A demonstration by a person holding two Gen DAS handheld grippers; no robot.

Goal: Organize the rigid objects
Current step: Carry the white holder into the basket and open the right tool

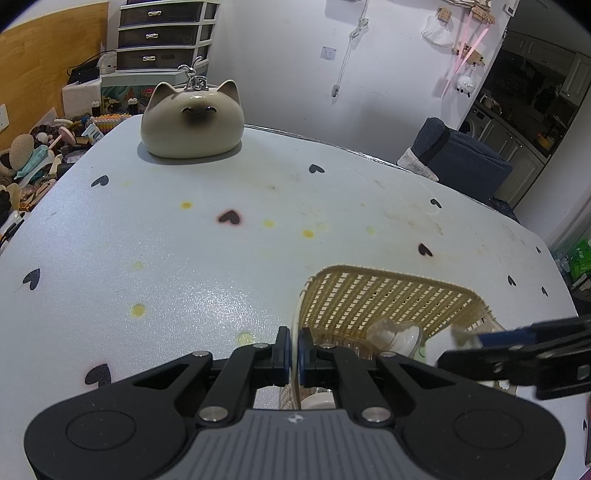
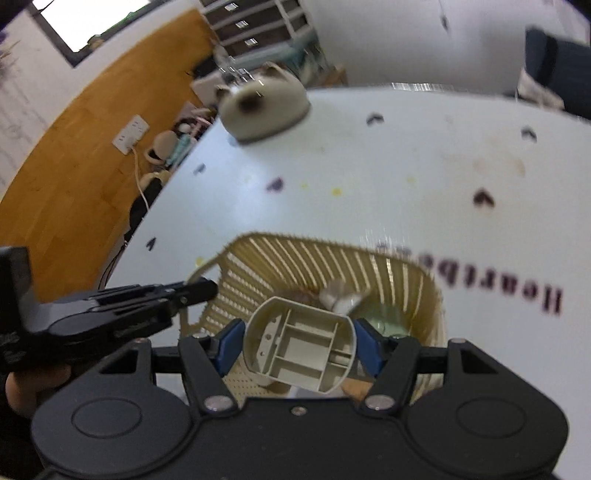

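Observation:
A tan woven plastic basket (image 1: 388,295) stands on the white table, also in the right wrist view (image 2: 295,266). My left gripper (image 1: 294,350) is shut on the basket's left rim. My right gripper (image 2: 299,347) is shut on a beige plastic piece with ribbed compartments (image 2: 301,349) and holds it over the basket's near side. The right gripper shows at the right edge of the left wrist view (image 1: 517,350), blurred. A white object (image 1: 395,334) and other small items lie inside the basket.
A beige cat-shaped ceramic figure (image 1: 192,122) sits at the table's far left. A dark blue chair (image 1: 461,158) stands behind the table. Drawers (image 1: 162,33) and clutter (image 1: 37,155) lie at the left, past the table's edge.

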